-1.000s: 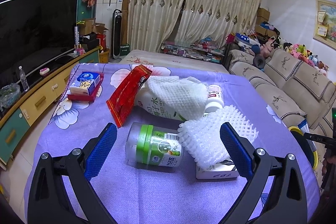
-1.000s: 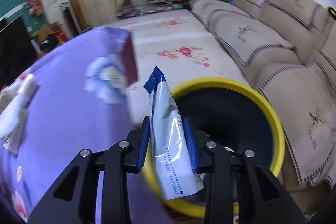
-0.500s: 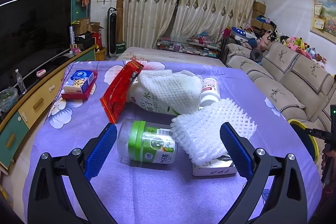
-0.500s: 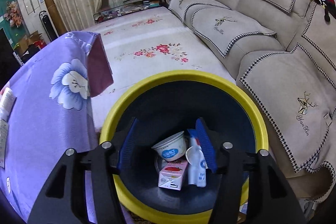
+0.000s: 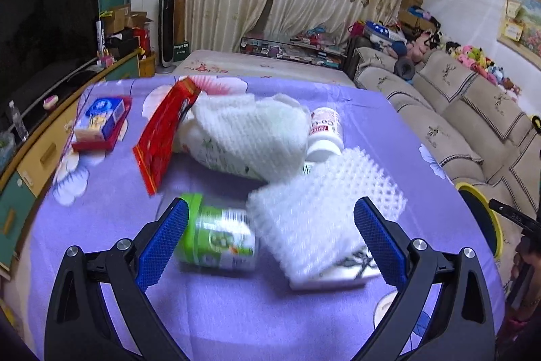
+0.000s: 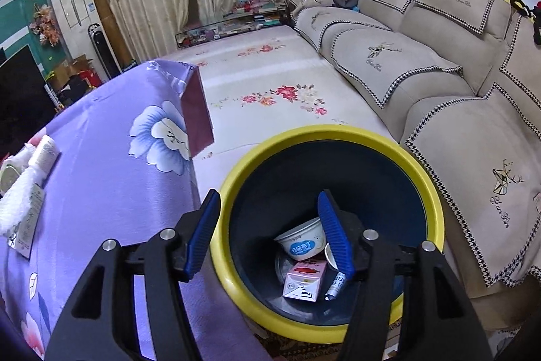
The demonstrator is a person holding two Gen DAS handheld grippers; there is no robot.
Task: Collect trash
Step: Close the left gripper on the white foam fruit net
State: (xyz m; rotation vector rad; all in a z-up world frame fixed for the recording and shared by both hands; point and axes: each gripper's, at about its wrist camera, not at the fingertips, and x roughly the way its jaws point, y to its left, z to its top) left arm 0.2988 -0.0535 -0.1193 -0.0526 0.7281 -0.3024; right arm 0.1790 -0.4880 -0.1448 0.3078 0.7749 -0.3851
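In the left wrist view my left gripper (image 5: 270, 204) stands open just above the purple tablecloth (image 5: 236, 310). Between its fingers lie a green-lidded jar (image 5: 216, 235) on its side and a white foam net (image 5: 321, 212) over a small white box (image 5: 338, 273). Behind them are a second foam net (image 5: 250, 131) on a bottle, a red packet (image 5: 162, 134) and a white pill bottle (image 5: 326, 131). My right gripper (image 6: 268, 197) is open and empty over the yellow-rimmed bin (image 6: 338, 132). A yogurt cup (image 6: 302, 241), a carton (image 6: 304, 279) and a white-blue pouch (image 6: 334, 285) lie inside.
A blue and red box (image 5: 101, 120) lies at the table's far left. The bin's rim (image 5: 480, 212) shows past the table's right edge, beside the beige sofa (image 6: 422, 73). A TV cabinet (image 5: 30, 158) runs along the left. Pale floral carpet (image 6: 270, 90) lies beyond the table.
The right gripper opened and let go of the white-blue pouch, which now lies in the bin. The left gripper moved in closer over the jar and foam net, still open.
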